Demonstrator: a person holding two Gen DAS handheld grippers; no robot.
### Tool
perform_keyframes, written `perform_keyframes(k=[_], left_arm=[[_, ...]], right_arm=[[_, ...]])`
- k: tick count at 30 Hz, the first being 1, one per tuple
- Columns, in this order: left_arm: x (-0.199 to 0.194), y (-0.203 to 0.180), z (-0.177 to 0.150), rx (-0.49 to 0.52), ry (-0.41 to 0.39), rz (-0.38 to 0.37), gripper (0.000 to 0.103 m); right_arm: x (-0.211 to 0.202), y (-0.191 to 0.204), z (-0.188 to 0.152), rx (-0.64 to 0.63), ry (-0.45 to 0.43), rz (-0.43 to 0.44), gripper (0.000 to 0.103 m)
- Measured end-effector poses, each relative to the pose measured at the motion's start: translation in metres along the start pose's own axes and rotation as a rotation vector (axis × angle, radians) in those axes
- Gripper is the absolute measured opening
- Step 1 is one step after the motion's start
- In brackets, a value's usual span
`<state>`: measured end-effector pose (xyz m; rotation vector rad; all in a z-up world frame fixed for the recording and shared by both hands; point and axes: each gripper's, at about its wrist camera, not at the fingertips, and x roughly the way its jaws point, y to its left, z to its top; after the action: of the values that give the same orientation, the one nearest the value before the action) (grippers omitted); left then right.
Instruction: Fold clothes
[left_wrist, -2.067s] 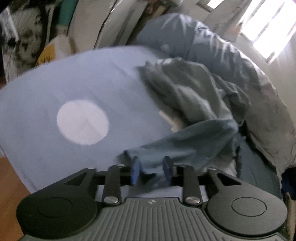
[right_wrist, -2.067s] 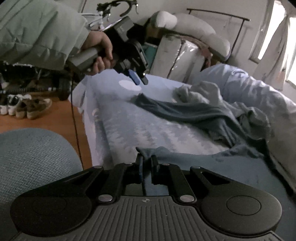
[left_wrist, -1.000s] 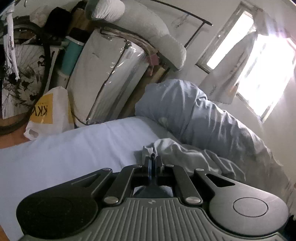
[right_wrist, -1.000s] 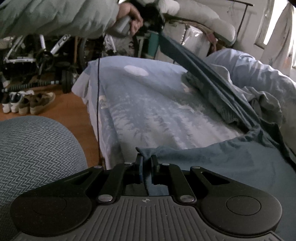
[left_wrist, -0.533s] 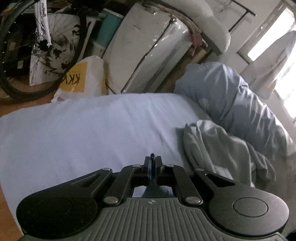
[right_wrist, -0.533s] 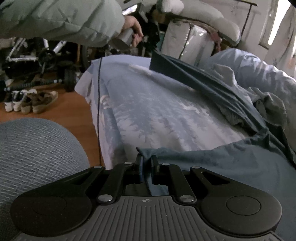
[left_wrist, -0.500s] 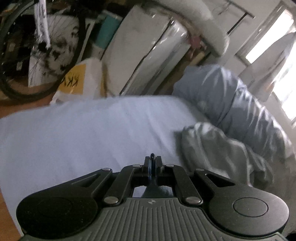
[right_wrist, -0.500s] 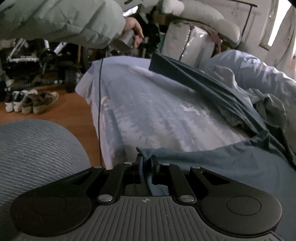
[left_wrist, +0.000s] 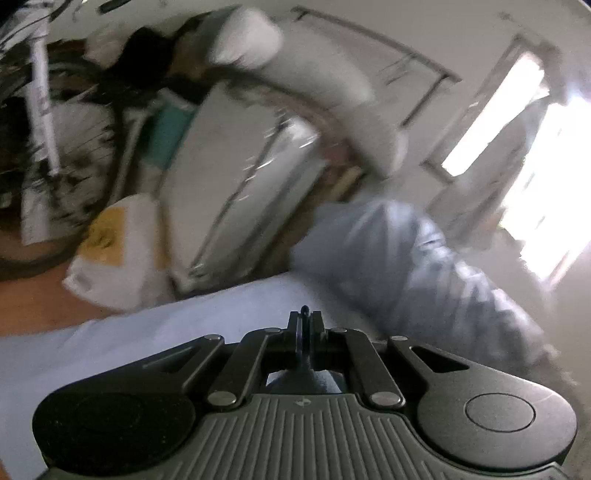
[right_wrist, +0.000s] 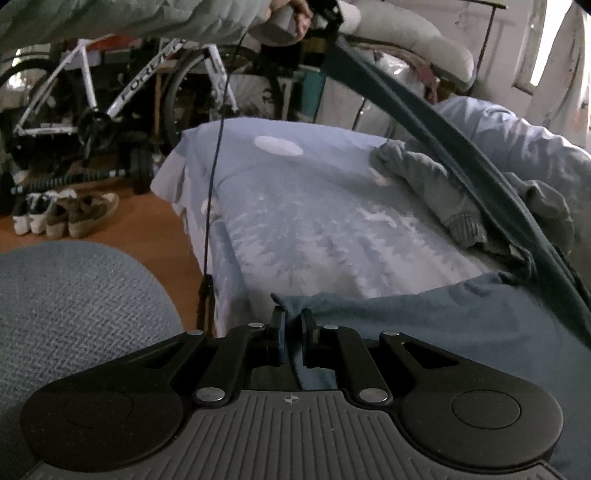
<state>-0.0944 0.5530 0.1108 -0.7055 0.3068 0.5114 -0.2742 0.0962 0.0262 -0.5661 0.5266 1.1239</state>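
Observation:
A blue garment (right_wrist: 443, 325) is stretched between both grippers over the bed (right_wrist: 295, 221). My right gripper (right_wrist: 293, 317) is shut on one corner of it near the bed's front edge. From there a taut dark band of the cloth (right_wrist: 424, 114) rises to the top of the right wrist view, where a hand (right_wrist: 291, 18) holds the other tool. In the blurred left wrist view my left gripper (left_wrist: 305, 319) is shut on a thin edge of the garment (left_wrist: 303, 380), high above the sheet (left_wrist: 184, 325).
A crumpled grey garment (right_wrist: 436, 184) lies on the right of the bed beside a heaped blue duvet (right_wrist: 517, 147). A bicycle (right_wrist: 110, 96), shoes (right_wrist: 66, 214) and a blue-grey rug (right_wrist: 74, 295) are on the wooden floor at left. Wrapped mattresses (left_wrist: 236, 192) lean behind.
My left gripper has lifted higher and tilted up with the garment's corner, pulling the cloth taut. The right gripper has kept its hold in place.

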Motion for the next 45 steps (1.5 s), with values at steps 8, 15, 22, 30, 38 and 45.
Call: perform_keyframes(k=[8,15,22,30,38,45], left_arm=[[0.024,0.024,-0.026,-0.015,0.051,0.118,0.007],[0.026,0.014,-0.013,-0.015,0.000,0.087,0.007],[0.038,0.008,-0.024,-0.002,-0.006,0.117,0.008],[0.064,0.033,-0.059,0.020,0.054,0.206,0.019],[0.085,0.046,-0.068,0.037,0.077,0.259,0.025],[0.078,0.041,-0.073,0.069,0.052,0.243,0.079]], right_arm=[[-0.002,0.002,0.003,-0.068,0.023,0.060,0.007],[-0.018,-0.008,-0.014,-0.097,0.097,0.169,0.007],[0.007,0.002,-0.015,-0.033,0.099,0.126,0.013],[0.002,0.003,-0.003,0.026,0.051,0.084,0.038],[-0.032,-0.041,-0.004,0.236,-0.059,0.088,0.060],[-0.053,-0.074,-0.003,0.331,-0.139,-0.005,0.071]])
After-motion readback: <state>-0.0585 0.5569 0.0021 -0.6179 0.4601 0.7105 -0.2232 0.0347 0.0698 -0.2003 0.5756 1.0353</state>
